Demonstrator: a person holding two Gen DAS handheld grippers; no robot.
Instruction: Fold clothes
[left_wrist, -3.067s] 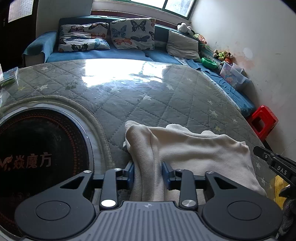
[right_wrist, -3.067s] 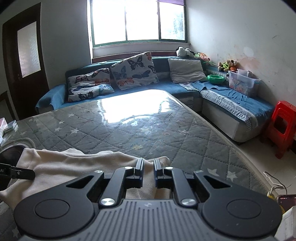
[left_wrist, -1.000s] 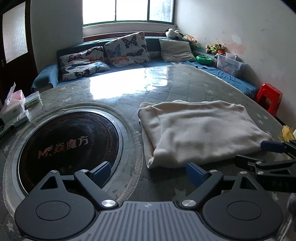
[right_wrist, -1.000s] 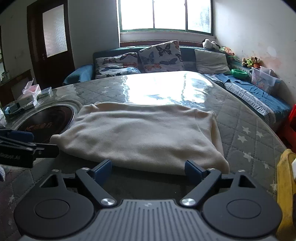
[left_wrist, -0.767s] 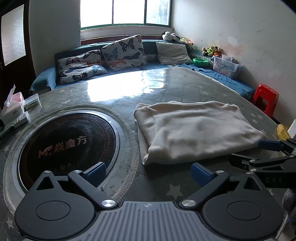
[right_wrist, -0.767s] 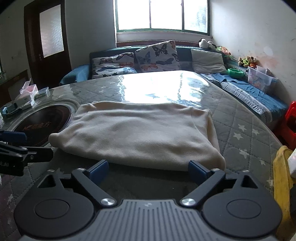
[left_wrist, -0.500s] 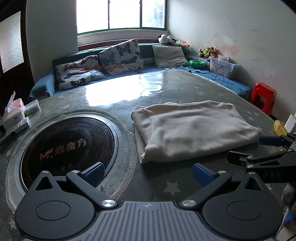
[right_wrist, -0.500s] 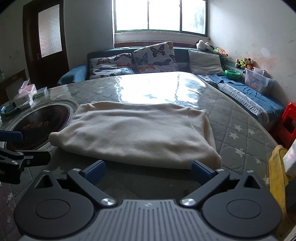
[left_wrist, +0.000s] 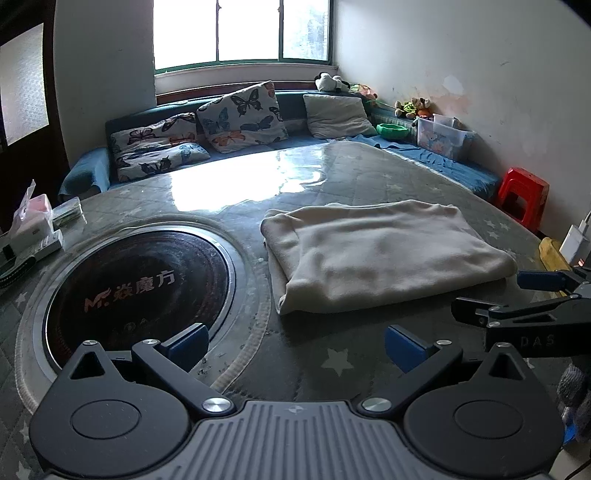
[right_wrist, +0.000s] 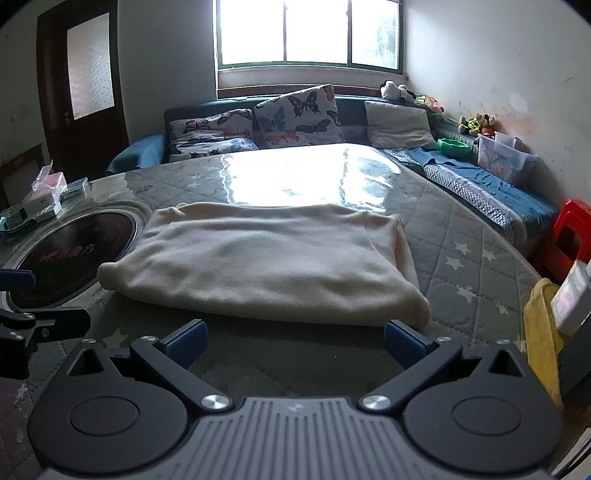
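A round table (left_wrist: 369, 177) with a quilted, star-patterned cover has a black induction cooktop (left_wrist: 136, 280) set into it. Behind, a blue sofa (right_wrist: 480, 184) holds butterfly-print cushions (right_wrist: 299, 114). A red stool (left_wrist: 522, 197) stands by the wall.

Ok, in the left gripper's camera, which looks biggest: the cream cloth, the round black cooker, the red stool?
1. Cream cloth and round black cooker: too alike to rank.
2. Red stool: smallest, though it is farther away.

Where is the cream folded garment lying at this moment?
The cream garment lies folded on the quilted table, right of the round black cooktop in the left wrist view, just beyond both open grippers.
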